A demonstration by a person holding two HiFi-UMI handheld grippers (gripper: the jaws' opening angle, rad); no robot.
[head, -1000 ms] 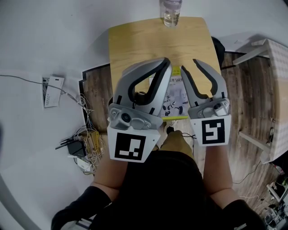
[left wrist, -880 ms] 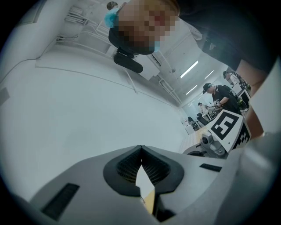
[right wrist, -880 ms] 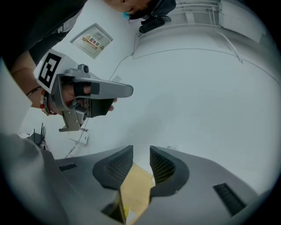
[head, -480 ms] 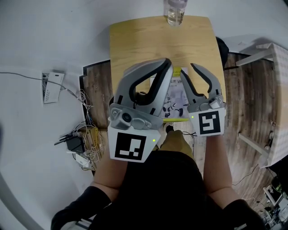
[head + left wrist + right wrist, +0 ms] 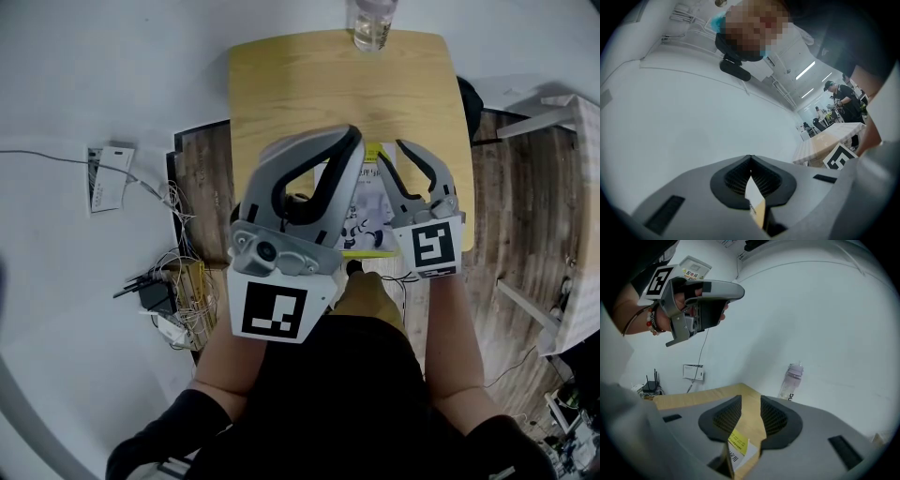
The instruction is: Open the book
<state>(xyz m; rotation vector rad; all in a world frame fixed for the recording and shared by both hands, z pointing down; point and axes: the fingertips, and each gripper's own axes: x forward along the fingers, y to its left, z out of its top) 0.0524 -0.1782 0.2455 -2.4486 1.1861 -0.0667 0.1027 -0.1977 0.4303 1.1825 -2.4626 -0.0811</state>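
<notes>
Light wooden worktop [image 5: 309,84], seen steeply from above; clear plastic bottle [image 5: 372,23] upright at its far edge.

White-covered book with cartoon figures and yellow bands [image 5: 366,208]: lies flat on the near half of the worktop, cover up and closed, partly hidden beneath both tools.

Left gripper [image 5: 352,137] — grey, large in the head view, held over the book's left part. Jaws closed tip to tip and clamping nothing; only a sliver of white and tan shows through the slit behind the tips.

Right gripper [image 5: 392,147] — over the book's right edge, tilted downward. Jaws parted by a narrow gap, pads pressing on nothing; bare wood visible between them, and below it a yellow-labelled corner of the book [image 5: 739,446]. Contact with the cover: cannot be told.

Left of the worktop: white wall-mounted box [image 5: 105,183], with a tangle of cables [image 5: 173,300] near it.
</notes>
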